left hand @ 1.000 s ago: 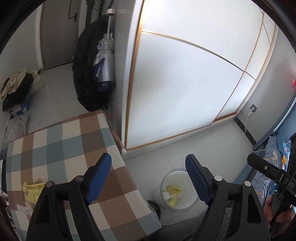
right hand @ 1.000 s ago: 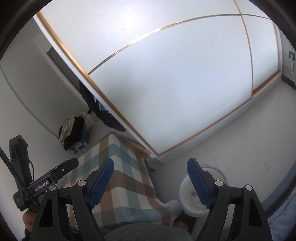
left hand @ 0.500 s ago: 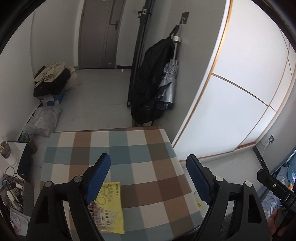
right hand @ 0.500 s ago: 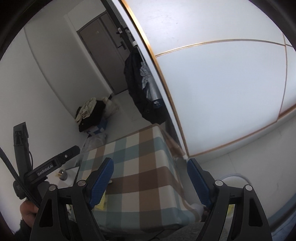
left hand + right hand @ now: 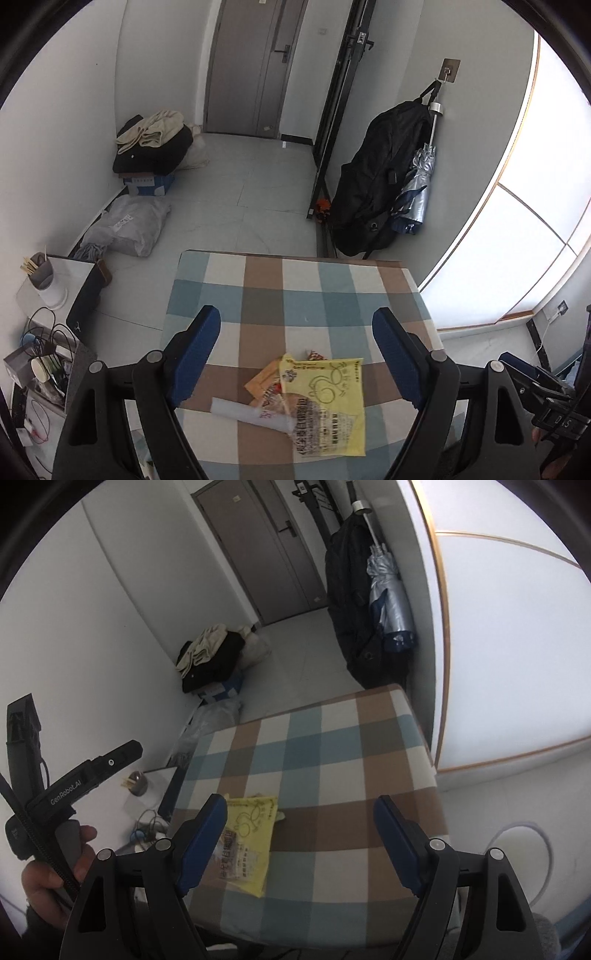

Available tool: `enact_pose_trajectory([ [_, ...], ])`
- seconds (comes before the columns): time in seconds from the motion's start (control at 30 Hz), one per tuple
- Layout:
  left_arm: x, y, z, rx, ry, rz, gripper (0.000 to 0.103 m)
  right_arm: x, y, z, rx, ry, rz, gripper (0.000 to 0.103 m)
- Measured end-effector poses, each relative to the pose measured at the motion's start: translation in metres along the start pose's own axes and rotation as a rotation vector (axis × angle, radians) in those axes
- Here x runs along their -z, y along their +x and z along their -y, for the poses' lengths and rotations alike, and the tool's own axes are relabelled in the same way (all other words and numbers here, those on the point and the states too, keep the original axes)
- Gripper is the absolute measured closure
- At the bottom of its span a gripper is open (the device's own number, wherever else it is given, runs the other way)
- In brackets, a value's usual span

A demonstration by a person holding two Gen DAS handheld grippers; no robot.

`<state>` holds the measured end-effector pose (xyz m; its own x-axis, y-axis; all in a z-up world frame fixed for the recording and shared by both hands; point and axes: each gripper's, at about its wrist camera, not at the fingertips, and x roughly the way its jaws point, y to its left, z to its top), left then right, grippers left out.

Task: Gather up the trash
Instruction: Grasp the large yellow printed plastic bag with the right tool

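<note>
Clearly unfinished: wrappers [image 5: 317, 398] lie on the table [image 5: 295, 295] (yellow one topmost), while left gripper [image 5: 295, 354] and right gripper [image 5: 299, 834] hover spread, holding nothing.

Both views now over the wrappers [image 5: 317, 402].

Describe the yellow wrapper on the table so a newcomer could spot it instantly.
Find the table with the blue, brown and white checked cloth. At its near end lies a small heap of litter; the flat bright yellow plastic wrapper with printed text tops it, much larger than the orange packet and clear film strip beside it.
</note>
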<state>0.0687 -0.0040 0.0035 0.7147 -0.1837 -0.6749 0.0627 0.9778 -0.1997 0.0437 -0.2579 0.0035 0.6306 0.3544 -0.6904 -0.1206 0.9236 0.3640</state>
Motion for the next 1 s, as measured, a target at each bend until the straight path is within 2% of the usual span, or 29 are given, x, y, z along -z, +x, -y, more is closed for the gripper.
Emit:
enact_pose_trajectory([
  [0.13,0.009,0.009,-0.027,-0.041,-0.013,-0.01,0.021,0.009,0.031,-0.021,0.02,-0.035,-0.06,0.021],
  [0.3,0.014,0.014,-0.058,-0.049,-0.103,-0.05,0.021,0.019,0.068,-0.038,0.037,-0.057,-0.152,0.021],
  [0.43,0.015,0.021,-0.076,-0.105,-0.142,-0.093,0.021,0.03,0.094,-0.051,0.062,-0.079,-0.212,0.021],
  [0.6,0.016,0.023,-0.102,-0.055,-0.264,-0.12,0.021,0.039,0.116,-0.067,0.086,-0.134,-0.243,0.021],
  [0.8,0.02,0.025,-0.112,-0.04,-0.291,-0.141,0.021,0.052,0.136,-0.073,0.13,-0.172,-0.272,0.021],
  [1.0,0.023,0.03,-0.119,-0.027,-0.313,-0.17,0.021,0.062,0.14,-0.074,0.103,-0.191,-0.281,0.023],
])
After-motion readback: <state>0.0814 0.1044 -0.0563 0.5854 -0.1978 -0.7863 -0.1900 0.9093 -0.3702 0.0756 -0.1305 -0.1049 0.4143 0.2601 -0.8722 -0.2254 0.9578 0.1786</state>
